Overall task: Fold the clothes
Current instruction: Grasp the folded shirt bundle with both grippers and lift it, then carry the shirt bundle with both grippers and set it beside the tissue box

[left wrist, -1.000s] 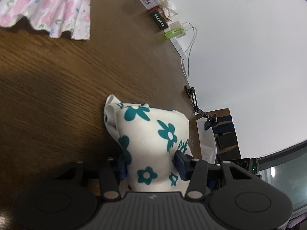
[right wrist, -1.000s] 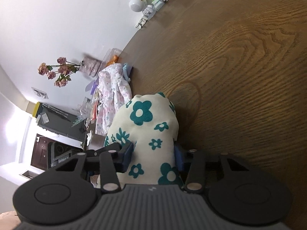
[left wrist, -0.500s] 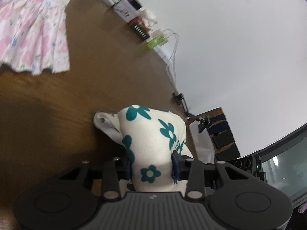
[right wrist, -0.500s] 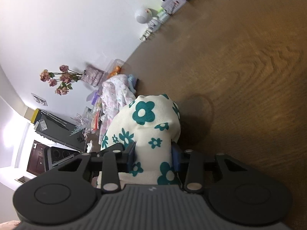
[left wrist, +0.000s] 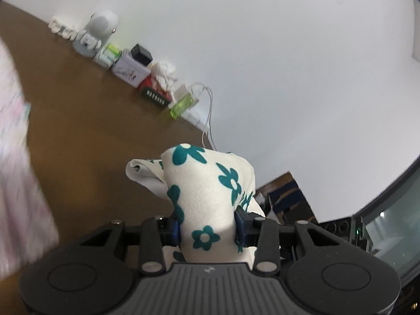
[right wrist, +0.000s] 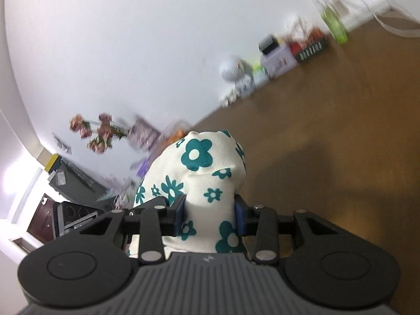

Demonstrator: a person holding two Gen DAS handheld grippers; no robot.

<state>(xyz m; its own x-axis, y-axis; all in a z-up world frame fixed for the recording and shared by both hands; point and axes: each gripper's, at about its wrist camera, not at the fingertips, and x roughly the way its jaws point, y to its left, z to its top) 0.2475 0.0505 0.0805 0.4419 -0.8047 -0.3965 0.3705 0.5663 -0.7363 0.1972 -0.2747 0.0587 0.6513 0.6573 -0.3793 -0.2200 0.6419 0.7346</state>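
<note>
A cream garment with teal flowers is bunched between the blue pads of my left gripper, which is shut on it and holds it above the brown wooden table. My right gripper is shut on another part of the same garment, also lifted off the table. A pink floral garment lies blurred at the left edge of the left wrist view.
Along the wall stand a white round figure, small boxes, a green bottle and a white cable. In the right wrist view, dried flowers and cluttered items sit at the table's far left.
Both grippers have lifted and tilted upward with the garment; the views now show more wall and less table. The pink garment has slid to the left edge.
</note>
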